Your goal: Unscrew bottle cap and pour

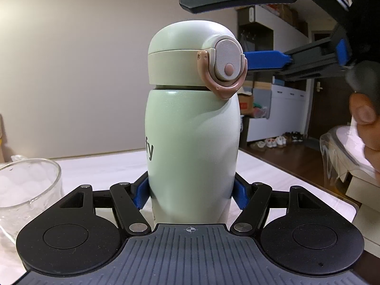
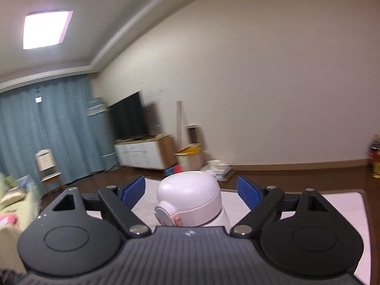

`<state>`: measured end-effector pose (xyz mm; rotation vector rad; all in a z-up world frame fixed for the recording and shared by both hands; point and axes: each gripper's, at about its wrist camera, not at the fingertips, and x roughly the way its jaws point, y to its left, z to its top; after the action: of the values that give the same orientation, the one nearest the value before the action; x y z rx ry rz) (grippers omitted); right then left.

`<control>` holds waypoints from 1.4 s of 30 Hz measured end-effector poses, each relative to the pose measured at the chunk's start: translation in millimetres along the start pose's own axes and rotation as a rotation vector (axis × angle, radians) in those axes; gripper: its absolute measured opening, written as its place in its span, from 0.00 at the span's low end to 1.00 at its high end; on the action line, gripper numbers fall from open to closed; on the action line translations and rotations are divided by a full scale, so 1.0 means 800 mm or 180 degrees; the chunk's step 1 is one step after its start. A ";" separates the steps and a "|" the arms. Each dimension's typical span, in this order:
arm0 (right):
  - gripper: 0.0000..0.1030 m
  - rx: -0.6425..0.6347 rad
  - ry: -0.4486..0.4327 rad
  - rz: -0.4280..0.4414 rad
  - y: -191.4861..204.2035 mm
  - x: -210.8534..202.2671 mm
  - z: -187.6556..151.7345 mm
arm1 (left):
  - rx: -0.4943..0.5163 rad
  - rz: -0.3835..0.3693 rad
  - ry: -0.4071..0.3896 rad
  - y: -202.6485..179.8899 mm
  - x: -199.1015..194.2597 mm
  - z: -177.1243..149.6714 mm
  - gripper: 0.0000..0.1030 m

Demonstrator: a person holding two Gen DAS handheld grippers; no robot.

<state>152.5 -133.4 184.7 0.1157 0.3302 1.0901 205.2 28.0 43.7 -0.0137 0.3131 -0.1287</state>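
A pale green thermos bottle (image 1: 192,147) stands upright on the white table (image 1: 273,178). Its domed cap (image 1: 187,54) has a grey latch with a pink ring on the right side. My left gripper (image 1: 191,196) is shut on the bottle's lower body. In the right wrist view the cap (image 2: 190,199) sits between the blue pads of my right gripper (image 2: 191,191), which is open, with gaps on both sides. In the left wrist view the right gripper (image 1: 268,59) comes in from the upper right at cap height.
A clear glass cup (image 1: 26,190) stands on the table left of the bottle. The table's right edge (image 1: 332,197) is near, with a plastic-covered chair (image 1: 344,152) beyond it. The room's floor, cabinets and shoes lie behind.
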 end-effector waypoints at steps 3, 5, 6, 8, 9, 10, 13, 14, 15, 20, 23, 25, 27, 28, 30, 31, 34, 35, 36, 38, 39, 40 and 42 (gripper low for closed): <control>0.86 -0.0058 -0.0040 -0.0226 0.007 0.001 -0.003 | 0.0003 -0.0013 0.0007 0.003 0.009 0.002 0.70; 0.87 -0.0183 -0.0038 -0.0363 0.016 0.007 -0.005 | 0.0002 -0.0012 0.0013 0.005 0.010 0.012 0.70; 0.87 -0.0229 -0.0023 -0.0428 0.020 0.012 -0.006 | 0.0003 -0.0017 0.0013 0.010 0.007 0.012 0.70; 0.87 -0.0274 0.0001 -0.0501 0.027 0.021 -0.009 | 0.0004 -0.0029 0.0013 0.023 -0.001 0.013 0.70; 0.86 -0.0296 0.0008 -0.0550 0.030 0.025 -0.011 | 0.0004 -0.0032 0.0013 0.024 0.002 0.018 0.70; 0.86 -0.0318 0.0015 -0.0599 0.033 0.028 -0.012 | 0.0007 -0.0041 0.0012 0.026 0.011 0.025 0.70; 0.86 -0.0380 0.0052 -0.0732 0.042 0.037 -0.018 | 0.0010 -0.0067 0.0011 0.018 0.056 0.039 0.70; 0.85 -0.0390 0.0061 -0.0766 0.044 0.038 -0.021 | 0.0006 -0.0065 0.0010 0.012 0.061 0.041 0.70; 0.85 -0.0396 0.0066 -0.0798 0.045 0.038 -0.024 | 0.0004 -0.0063 0.0009 0.009 0.063 0.043 0.70; 0.80 -0.0392 0.0104 -0.0884 0.054 0.047 -0.034 | 0.0006 -0.0067 0.0007 0.019 0.048 0.041 0.70; 0.78 -0.0412 0.0096 -0.0925 0.060 0.051 -0.038 | 0.0001 -0.0049 0.0002 -0.001 0.058 0.039 0.70; 0.78 -0.0420 0.0110 -0.0962 0.061 0.055 -0.038 | -0.0004 -0.0041 0.0000 0.012 0.030 0.019 0.70; 0.76 -0.0411 0.0114 -0.0986 0.061 0.060 -0.038 | -0.0006 -0.0041 -0.0001 0.031 0.003 -0.005 0.70; 0.74 -0.0399 0.0116 -0.0986 0.060 0.059 -0.039 | -0.0006 -0.0040 -0.0001 0.038 -0.007 -0.014 0.70; 0.65 -0.0404 0.0105 -0.1003 0.060 0.059 -0.041 | -0.0005 -0.0040 0.0000 0.040 -0.008 -0.016 0.70; 0.64 -0.0422 0.0104 -0.0995 0.059 0.058 -0.042 | -0.0005 -0.0040 0.0000 0.037 -0.003 -0.014 0.70; 0.63 -0.0489 0.0096 -0.0920 0.057 0.058 -0.046 | -0.0005 -0.0041 0.0001 0.035 0.000 -0.011 0.70; 0.63 -0.0499 0.0095 -0.0894 0.057 0.057 -0.046 | -0.0005 -0.0042 0.0002 0.035 0.000 -0.011 0.70; 0.63 -0.0504 0.0095 -0.0851 0.055 0.055 -0.045 | -0.0005 -0.0043 0.0003 0.035 -0.001 -0.011 0.70; 0.63 -0.0517 0.0093 -0.0741 0.051 0.048 -0.045 | 0.0002 -0.0048 0.0002 0.035 -0.003 -0.011 0.70; 0.63 -0.0527 0.0091 -0.0673 0.048 0.043 -0.045 | 0.0006 -0.0051 0.0002 0.035 -0.004 -0.011 0.70; 0.63 -0.0550 0.0095 -0.0562 0.042 0.039 -0.045 | 0.0009 -0.0052 0.0001 0.036 -0.005 -0.011 0.70; 0.63 -0.0598 0.0105 -0.0349 0.031 0.036 -0.042 | 0.0013 -0.0056 -0.0003 0.037 -0.007 -0.012 0.70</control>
<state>133.0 -99.1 153.4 -0.0866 0.2593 1.0100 200.3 57.9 35.7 -0.0127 0.3118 -0.1468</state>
